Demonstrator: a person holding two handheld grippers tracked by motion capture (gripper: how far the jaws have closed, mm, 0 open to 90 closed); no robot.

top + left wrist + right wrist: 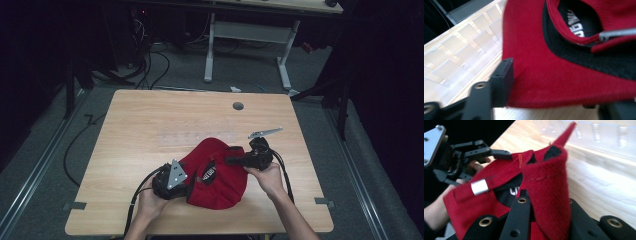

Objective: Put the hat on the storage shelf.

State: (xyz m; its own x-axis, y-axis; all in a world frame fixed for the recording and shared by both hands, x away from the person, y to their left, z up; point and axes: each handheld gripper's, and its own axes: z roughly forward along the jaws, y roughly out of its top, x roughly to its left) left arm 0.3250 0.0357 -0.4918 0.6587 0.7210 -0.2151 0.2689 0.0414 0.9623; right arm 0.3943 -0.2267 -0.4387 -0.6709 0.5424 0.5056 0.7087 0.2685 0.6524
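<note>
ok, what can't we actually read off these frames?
- High view: red cap label print too small to read.
- Left gripper view: label text cut off by the cap's fold and blurred.
- Right gripper view: fabric strip hides the right hand-held gripper jaw tips.

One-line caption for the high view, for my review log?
Two hand-held grippers, left and right, clamp opposite edges of a red fabric cap on a light wooden table.

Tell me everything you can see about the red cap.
The cap is red fabric with a black lining bearing white lettering, and its strap carries a metal clasp. It lies crumpled on the wooden table, near the front edge. The left gripper pinches one edge; the right gripper is shut on a raised fold.
</note>
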